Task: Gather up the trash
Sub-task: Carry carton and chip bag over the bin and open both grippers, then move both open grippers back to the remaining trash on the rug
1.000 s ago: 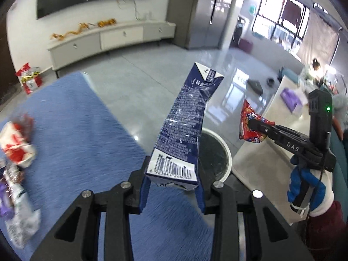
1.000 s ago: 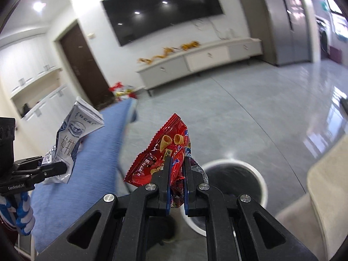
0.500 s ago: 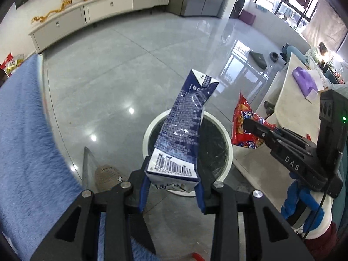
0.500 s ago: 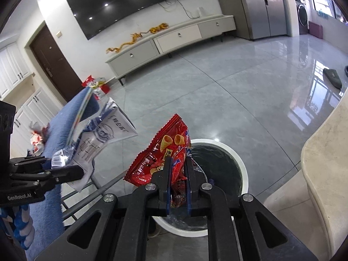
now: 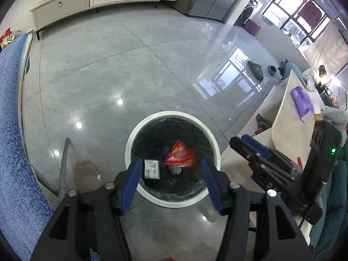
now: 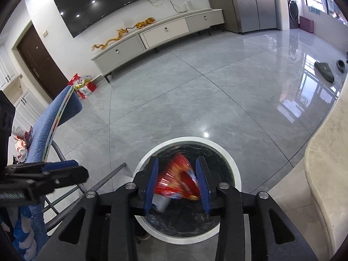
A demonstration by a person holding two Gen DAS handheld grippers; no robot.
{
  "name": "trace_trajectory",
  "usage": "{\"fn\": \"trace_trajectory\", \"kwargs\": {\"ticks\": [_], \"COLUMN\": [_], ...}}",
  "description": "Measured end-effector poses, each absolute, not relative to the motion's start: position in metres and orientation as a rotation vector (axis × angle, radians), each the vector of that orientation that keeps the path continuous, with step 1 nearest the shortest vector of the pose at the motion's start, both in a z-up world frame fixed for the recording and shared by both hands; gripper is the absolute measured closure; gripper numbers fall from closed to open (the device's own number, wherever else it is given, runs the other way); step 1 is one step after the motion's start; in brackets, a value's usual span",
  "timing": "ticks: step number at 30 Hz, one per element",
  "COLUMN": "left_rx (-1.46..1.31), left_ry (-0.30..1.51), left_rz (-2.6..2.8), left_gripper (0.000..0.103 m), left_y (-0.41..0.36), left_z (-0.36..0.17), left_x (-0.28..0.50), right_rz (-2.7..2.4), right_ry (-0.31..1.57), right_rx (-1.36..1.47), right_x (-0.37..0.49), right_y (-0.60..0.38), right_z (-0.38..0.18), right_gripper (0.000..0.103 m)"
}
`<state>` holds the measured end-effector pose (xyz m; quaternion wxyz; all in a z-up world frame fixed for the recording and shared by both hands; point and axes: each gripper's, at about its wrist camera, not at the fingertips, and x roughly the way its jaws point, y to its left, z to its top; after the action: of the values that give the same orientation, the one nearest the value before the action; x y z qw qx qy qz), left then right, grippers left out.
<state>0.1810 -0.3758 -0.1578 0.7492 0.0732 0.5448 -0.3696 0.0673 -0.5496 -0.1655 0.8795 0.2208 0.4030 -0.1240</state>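
The grey tiled floor (image 5: pixel 104 69) spread out ahead of both grippers, with a long white cabinet (image 6: pixel 156 37) against the far wall under a dark television (image 6: pixel 113 0). A blue fuzzy cloth (image 5: pixel 10 119) ran along the left side of the left gripper (image 5: pixel 171 175), and a pale counter (image 6: pixel 326 174) curved along the right side of the right gripper (image 6: pixel 177 179). Directly ahead of and below both grippers stood a round white bin (image 5: pixel 139 130) lined with a dark bag. The left gripper was spread wide with nothing between its blue fingers (image 5: pixel 130 184); the right gripper, seen from the left camera just to its right (image 5: pixel 250 144), was likewise parted and held nothing. Inside the bin, a red snack bag (image 6: pixel 178 180) appeared blurred between the right gripper's open fingers and touched neither; the left camera showed it low in the bin (image 5: pixel 180 155). Just left of it in the bin lay a small carton (image 5: pixel 151 169) with its pale end up. A beige slipper (image 5: pixel 87 175) lay on the floor just left of the bin.
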Motion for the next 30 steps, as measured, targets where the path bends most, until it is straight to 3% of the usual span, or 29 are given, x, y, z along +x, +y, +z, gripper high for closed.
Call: {"fn": "trace_trajectory", "kwargs": {"ticks": [12, 30], "left_rx": [0.175, 0.066], "left_ry": [1.05, 0.834], "left_rz": [-0.786, -0.612], "left_gripper": [0.048, 0.038], "left_y": [-0.333, -0.157], "left_z": [-0.111, -0.042], "left_x": [0.158, 0.135], "right_rz": [-0.251, -0.161], "right_ry": [0.805, 0.695], "right_rx": [0.447, 0.384], "right_x": [0.055, 0.046], "right_y": [-0.534, -0.472], "right_z": [-0.136, -0.064], "right_gripper": [0.066, 0.061]}}
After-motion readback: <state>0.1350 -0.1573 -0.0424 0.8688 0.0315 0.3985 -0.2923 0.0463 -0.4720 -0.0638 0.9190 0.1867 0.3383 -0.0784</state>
